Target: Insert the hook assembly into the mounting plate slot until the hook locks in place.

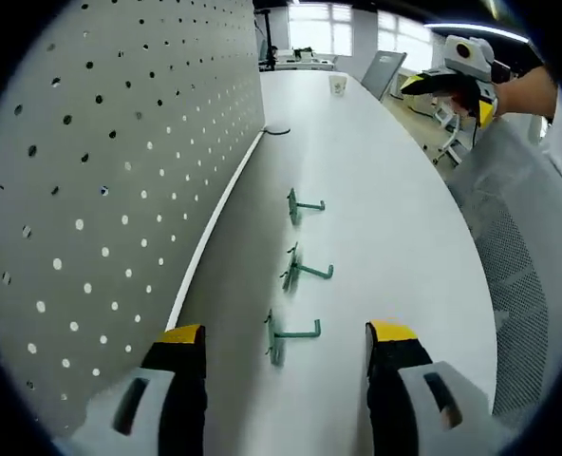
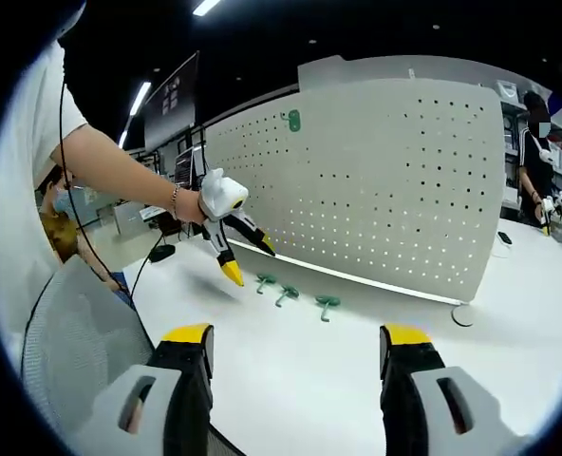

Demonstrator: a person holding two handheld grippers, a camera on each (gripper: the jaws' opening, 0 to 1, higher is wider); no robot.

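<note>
Three green hooks lie in a row on the white table: the nearest hook point(image 1: 286, 335), the middle hook point(image 1: 300, 270) and the far hook point(image 1: 300, 205). They also show small as hooks point(image 2: 289, 294) below the grey pegboard point(image 2: 385, 180), which carries one green piece point(image 2: 293, 120) near its top. The same pegboard point(image 1: 101, 161) stands along my left. My left gripper point(image 1: 286, 347) is open just before the nearest hook, nothing between its jaws. My right gripper point(image 2: 295, 347) is open and empty above the table. The left gripper point(image 2: 234, 242) appears held in a hand; the right gripper point(image 1: 461, 71) appears far right.
The white table point(image 1: 376, 161) runs long and narrow, with a cup point(image 1: 338, 85) and a dark cable point(image 1: 276, 131) at its far end. A mesh chair point(image 1: 528, 237) stands by the table's right edge. A person point(image 2: 537, 152) stands at the far right.
</note>
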